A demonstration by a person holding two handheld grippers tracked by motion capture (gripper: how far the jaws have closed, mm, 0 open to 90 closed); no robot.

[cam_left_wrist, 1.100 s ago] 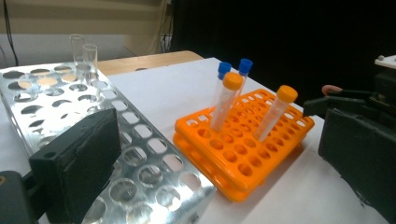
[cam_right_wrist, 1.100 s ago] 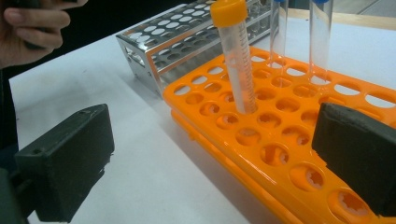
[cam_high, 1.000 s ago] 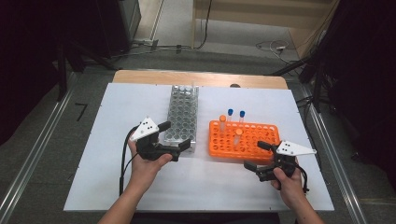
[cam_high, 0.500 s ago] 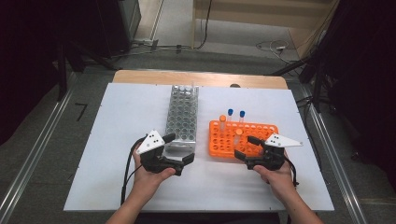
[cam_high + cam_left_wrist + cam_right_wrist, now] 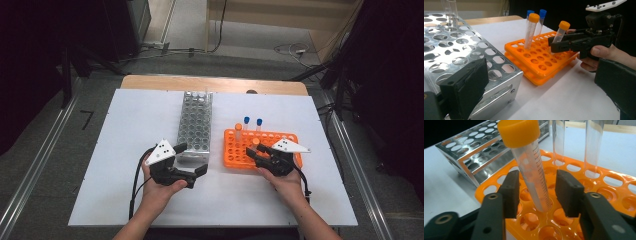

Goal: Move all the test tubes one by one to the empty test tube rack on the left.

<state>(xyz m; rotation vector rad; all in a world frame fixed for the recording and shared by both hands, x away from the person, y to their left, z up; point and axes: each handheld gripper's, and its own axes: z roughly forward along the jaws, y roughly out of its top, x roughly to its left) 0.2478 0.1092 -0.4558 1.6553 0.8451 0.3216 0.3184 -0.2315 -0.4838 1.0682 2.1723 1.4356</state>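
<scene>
- Counter (image 5: 125,150) in the high view carries a steel rack (image 5: 196,125) at centre and an orange rack (image 5: 240,150) right of it; two blue-capped tubes (image 5: 252,123) stand at its back, an orange-capped one (image 5: 238,131) at its left.
- Right gripper (image 5: 256,154) reaches the leaning tube (image 5: 255,144) at the orange rack's front; the left gripper (image 5: 197,169) idles below the steel rack.
- Left gripper view: own jaws stand wide open, nothing between; at upper right the right gripper's jaws bracket the leaning tube (image 5: 561,32).
- Right gripper view: jaws have just been closing, tube (image 5: 531,172) between, pads (image 5: 511,192) not yet pressing. Judgement: square up on the tilted barrel below the cap, close evenly, lift along its lean.
</scene>
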